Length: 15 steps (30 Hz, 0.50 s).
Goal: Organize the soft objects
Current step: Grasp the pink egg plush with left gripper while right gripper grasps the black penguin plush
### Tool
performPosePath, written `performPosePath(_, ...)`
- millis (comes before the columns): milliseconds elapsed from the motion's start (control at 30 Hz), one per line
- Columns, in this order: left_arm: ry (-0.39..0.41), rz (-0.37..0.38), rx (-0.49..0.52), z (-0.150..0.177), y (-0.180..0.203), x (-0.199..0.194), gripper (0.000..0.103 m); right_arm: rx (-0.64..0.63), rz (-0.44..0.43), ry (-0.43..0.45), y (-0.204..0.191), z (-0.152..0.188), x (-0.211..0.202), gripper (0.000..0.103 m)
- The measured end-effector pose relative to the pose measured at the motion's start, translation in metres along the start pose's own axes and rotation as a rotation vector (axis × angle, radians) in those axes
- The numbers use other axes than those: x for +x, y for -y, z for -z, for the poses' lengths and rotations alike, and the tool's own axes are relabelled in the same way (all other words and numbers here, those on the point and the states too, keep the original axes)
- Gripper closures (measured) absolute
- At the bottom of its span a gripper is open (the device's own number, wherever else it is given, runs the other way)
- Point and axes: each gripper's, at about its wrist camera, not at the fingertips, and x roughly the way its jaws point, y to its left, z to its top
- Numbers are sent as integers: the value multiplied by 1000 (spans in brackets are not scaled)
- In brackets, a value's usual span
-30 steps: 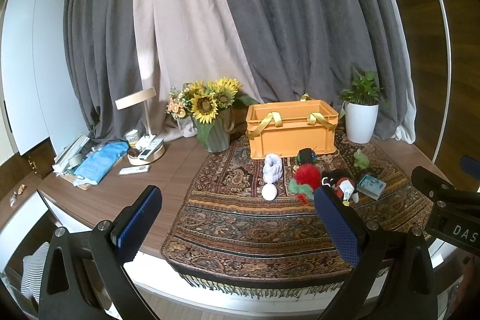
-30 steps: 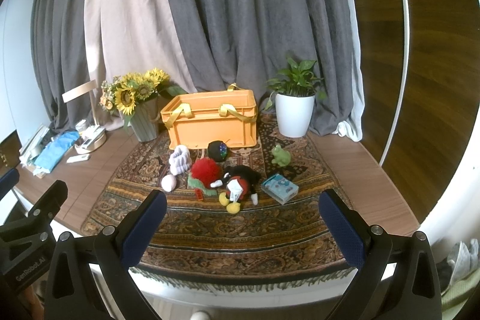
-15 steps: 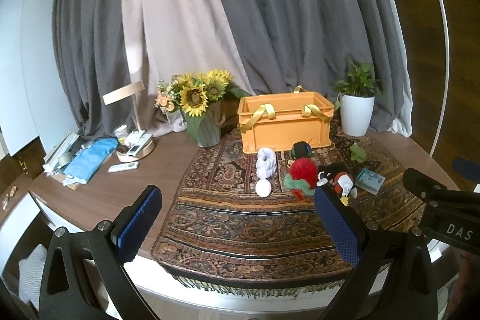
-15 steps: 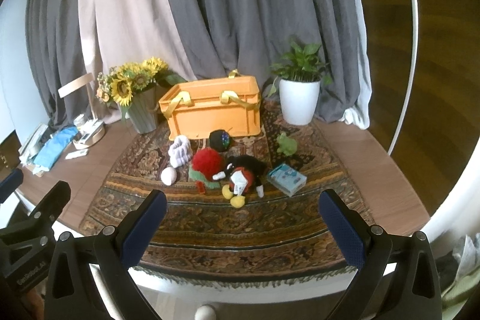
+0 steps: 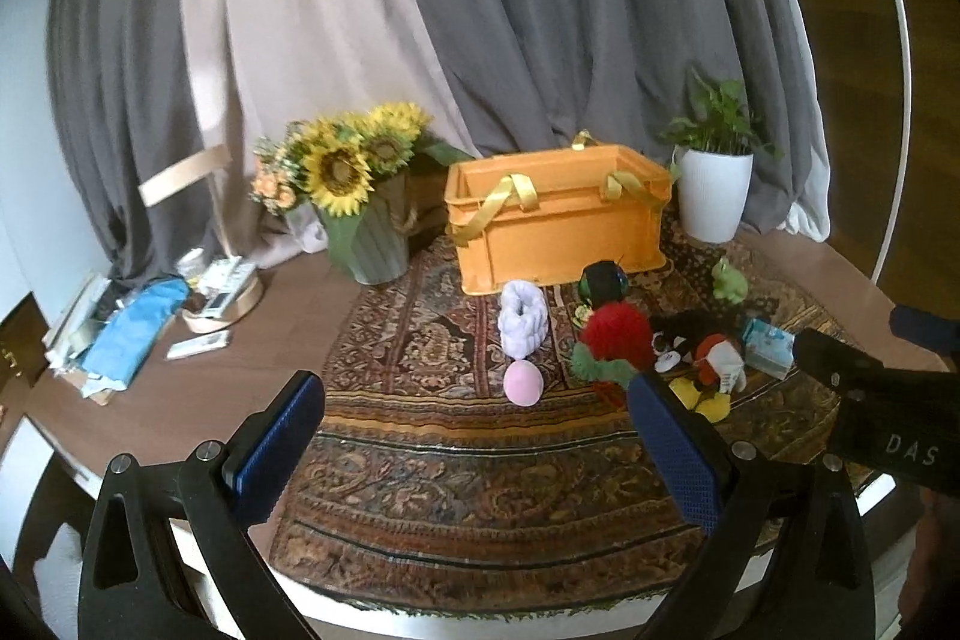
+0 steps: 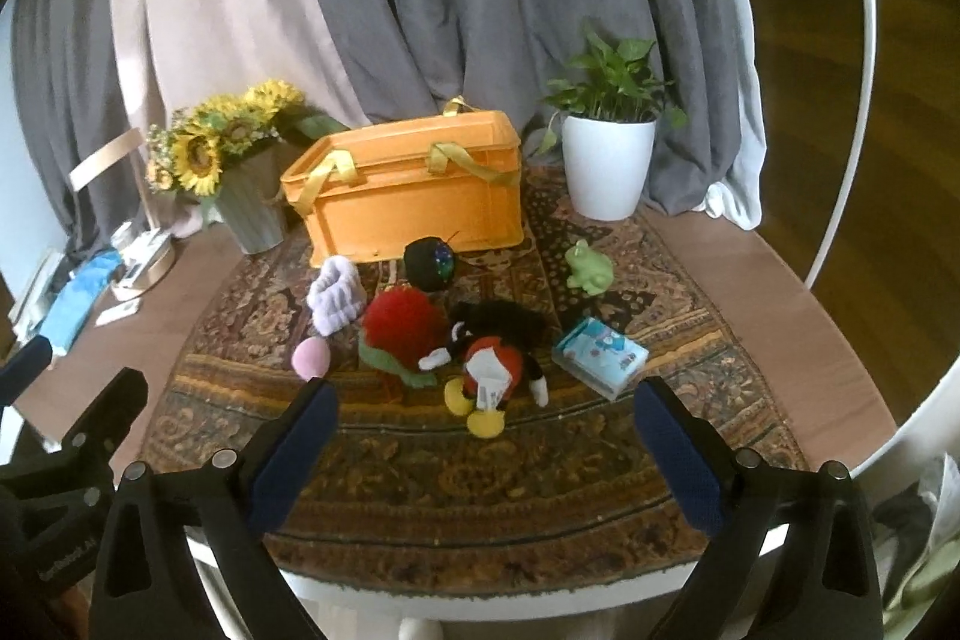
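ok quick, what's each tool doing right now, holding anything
Left tool: open, holding nothing.
Right tool: open, holding nothing.
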Motion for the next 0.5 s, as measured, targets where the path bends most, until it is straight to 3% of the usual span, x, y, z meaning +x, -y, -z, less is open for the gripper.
performPosePath(500, -174, 174, 42, 4, -9, 117, 12, 81, 142, -106, -14, -5, 83, 16)
